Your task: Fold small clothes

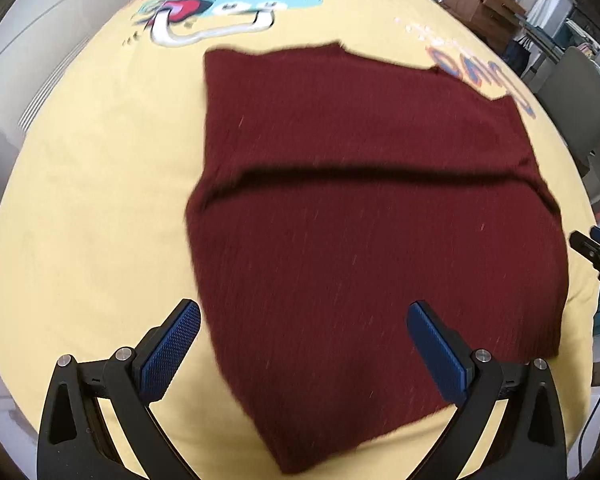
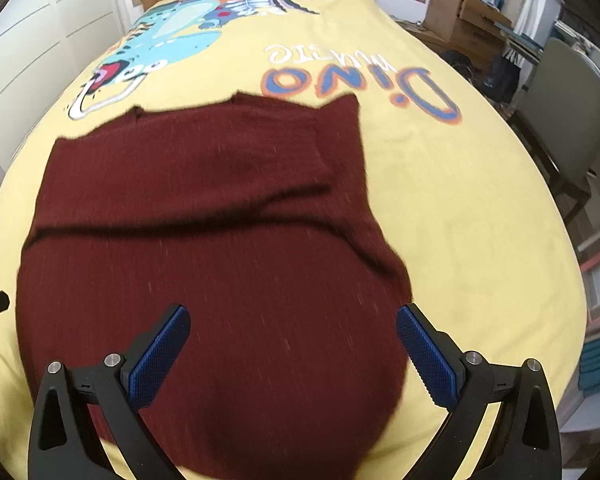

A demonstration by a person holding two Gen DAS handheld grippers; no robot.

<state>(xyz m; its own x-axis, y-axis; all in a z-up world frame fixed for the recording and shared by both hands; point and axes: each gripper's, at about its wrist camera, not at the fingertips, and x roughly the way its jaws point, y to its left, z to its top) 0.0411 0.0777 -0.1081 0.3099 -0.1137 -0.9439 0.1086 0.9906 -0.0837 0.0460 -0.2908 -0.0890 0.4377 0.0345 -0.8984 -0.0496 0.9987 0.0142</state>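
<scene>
Lying flat on the yellow bedspread [image 2: 460, 208], folded across the middle: dark red sweater [image 1: 360, 220]. Hovering above its near edge, fingers spread wide and gripping nothing: left tool [image 1: 304, 344] and right tool [image 2: 294, 344].

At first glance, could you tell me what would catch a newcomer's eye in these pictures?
A dark red garment lies spread in the middle of a yellow bedspread, a fold line crossing it. Beyond it, a blue cartoon dinosaur print sits near the headboard. Both the left gripper and right gripper hover open at its near edge.
</scene>
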